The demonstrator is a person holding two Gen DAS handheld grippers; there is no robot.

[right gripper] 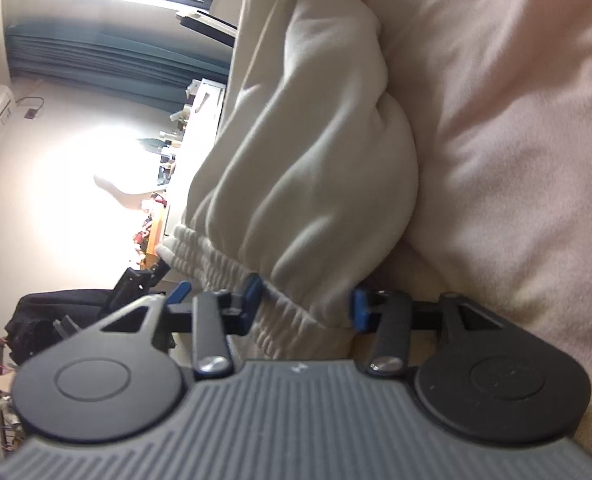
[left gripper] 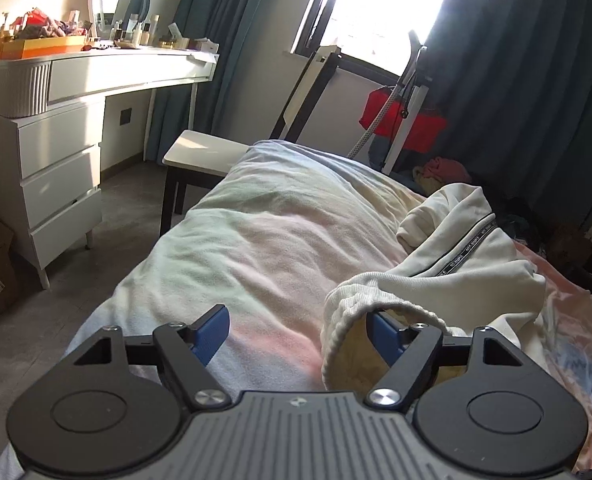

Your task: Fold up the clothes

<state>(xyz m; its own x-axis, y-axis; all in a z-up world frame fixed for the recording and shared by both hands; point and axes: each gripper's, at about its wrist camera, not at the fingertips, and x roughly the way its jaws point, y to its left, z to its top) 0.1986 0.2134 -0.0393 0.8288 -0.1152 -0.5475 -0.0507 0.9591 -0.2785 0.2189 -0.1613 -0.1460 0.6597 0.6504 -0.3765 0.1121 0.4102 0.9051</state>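
The cream fleece sweatshirt (left gripper: 459, 248) with a dark printed tape along its zip lies crumpled on the bed, ahead and to the right of the left tool (left gripper: 299, 334). That tool's jaws stand wide; its right blue pad sits inside the ribbed cuff opening (left gripper: 347, 320), the left pad over bare bedding, nothing pressed. The right tool (right gripper: 303, 306), rolled on its side, has its jaws narrowed around the ribbed elastic hem (right gripper: 224, 268), the gathered soft fabric bunched between the blue pads. Under both lies a pale pink and cream fuzzy blanket (left gripper: 256, 220), wrinkled and soft
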